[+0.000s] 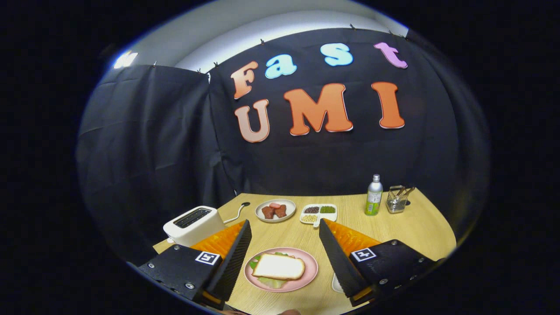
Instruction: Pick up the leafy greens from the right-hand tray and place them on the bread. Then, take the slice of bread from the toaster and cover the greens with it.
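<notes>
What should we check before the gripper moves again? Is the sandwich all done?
1. Top bread slice lies on the pink plate: ok.
2. Greens peek out under that slice: ok.
3. Gripper open, holding nothing, fingers either side of the plate: ok.
4. Toaster slots look empty: ok.
5. A bottom slice under the greens: cannot tell.
6. Slice sits squarely over the greens: cannot tell.

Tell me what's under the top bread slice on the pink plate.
Leafy greens peek out beneath the bread slice on the pink plate. Anything below them is covered. The open claw holds nothing.
</notes>
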A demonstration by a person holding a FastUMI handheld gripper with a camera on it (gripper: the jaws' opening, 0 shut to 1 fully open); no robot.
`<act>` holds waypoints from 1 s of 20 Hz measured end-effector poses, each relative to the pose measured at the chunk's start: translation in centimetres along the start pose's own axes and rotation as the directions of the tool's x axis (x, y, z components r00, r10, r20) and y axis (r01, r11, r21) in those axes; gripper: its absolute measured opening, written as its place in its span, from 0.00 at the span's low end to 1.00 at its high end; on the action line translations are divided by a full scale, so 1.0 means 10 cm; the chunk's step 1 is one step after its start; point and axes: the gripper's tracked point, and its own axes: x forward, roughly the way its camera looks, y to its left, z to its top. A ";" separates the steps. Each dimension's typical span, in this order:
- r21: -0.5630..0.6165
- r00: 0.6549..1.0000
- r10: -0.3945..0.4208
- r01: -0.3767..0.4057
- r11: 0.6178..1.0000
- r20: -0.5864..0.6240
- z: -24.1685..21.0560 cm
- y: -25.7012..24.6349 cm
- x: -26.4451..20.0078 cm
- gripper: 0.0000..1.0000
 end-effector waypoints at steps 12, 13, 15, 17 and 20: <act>-0.128 0.949 -0.151 0.192 0.973 0.277 0.73 0.06 -0.91 0.97; -0.134 0.940 -0.178 0.224 0.965 0.293 0.75 0.03 -0.98 0.97; -0.135 0.925 -0.214 0.266 0.954 0.313 0.74 -0.02 -1.06 0.97; -0.126 0.914 -0.233 0.288 0.949 0.333 0.77 -0.06 -1.12 0.97; -0.117 0.890 -0.273 0.335 0.935 0.366 0.84 -0.19 -1.23 0.97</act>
